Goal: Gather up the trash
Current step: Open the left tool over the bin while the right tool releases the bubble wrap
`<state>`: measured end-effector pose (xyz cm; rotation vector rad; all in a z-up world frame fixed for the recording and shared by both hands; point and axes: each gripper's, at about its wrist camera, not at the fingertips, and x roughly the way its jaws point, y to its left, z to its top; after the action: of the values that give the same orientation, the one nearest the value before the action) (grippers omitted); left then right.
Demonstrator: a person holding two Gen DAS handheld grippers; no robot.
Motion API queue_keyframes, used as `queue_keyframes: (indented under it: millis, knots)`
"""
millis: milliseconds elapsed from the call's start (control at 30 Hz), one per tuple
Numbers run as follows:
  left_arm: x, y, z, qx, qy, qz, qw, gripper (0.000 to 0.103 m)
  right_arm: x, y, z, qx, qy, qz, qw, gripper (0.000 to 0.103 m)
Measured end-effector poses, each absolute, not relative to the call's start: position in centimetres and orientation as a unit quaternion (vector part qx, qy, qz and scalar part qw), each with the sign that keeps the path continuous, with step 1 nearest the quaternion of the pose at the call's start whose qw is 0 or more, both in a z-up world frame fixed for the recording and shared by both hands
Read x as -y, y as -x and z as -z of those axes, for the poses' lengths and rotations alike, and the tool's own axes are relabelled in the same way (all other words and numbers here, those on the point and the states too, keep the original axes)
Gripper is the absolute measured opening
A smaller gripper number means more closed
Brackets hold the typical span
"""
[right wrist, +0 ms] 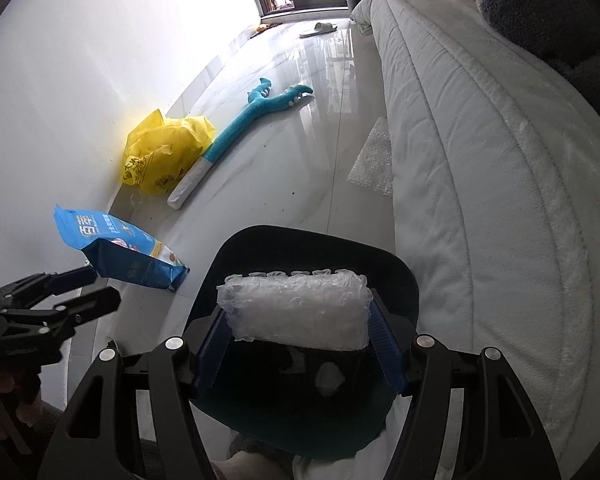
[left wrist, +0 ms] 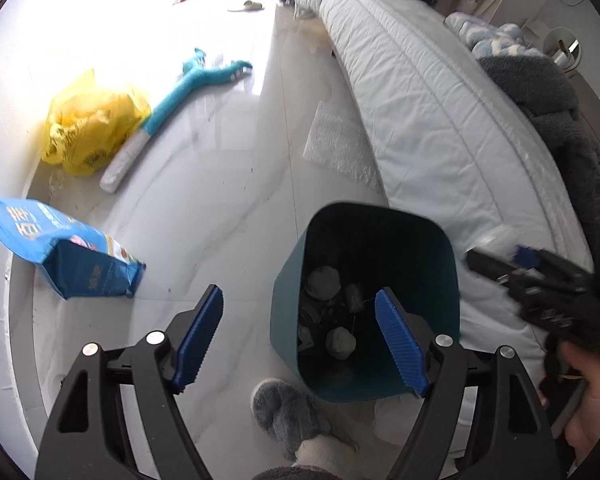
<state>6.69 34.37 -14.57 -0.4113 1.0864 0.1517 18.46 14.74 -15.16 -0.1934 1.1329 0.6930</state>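
Here, the bed [right wrist: 480, 200] runs along the outer side of the right fingers, its white quilted cover reaching far ahead of the tips. The pale tiled floor [left wrist: 220, 200] lies ahead of both grippers. Teal trash bin [left wrist: 432, 256] stands on the floor against the bed; in the left view its open mouth sits between the left gripper's fingers and just beyond, the right-hand pad overlapping its interior. Crumpled grey wads visible inside.

Left gripper [left wrist: 300, 336]: fingers spread wide, nothing between them. Right gripper [right wrist: 296, 344]: fingers pinching a wad of bubble wrap [right wrist: 296, 304] by its two ends, held directly above the bin's opening.

Beyond and to the outer side of the left fingers: blue snack bag [left wrist: 60, 248] lying on the floor, then a yellow plastic bag [left wrist: 92, 124] by the wall, with a teal plush toy [left wrist: 180, 96] just beside it. A flat bubble wrap sheet [left wrist: 340, 140] lies ahead of the bin, touching the bed's edge. A slipper [right wrist: 318, 29] is far ahead.
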Motion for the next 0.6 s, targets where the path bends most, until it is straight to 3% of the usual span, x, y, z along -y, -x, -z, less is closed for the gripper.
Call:
queue_keyframes:
  millis: [333, 600]
  knots:
    - [-33.4, -5.2, 10.0, -0.431, 0.154, -0.084, 0.885, 0.085, -15.7, -18.0, 18.5, -0.554, 0.116, -0.308, 0.764, 0.066]
    - [-31.2, -3.4, 4.3, -0.329, 0.094, -0.109, 0.933, 0.085, -14.9, -17.9, 20.5, -0.574, 0.122, -0.288, 0.757, 0.073]
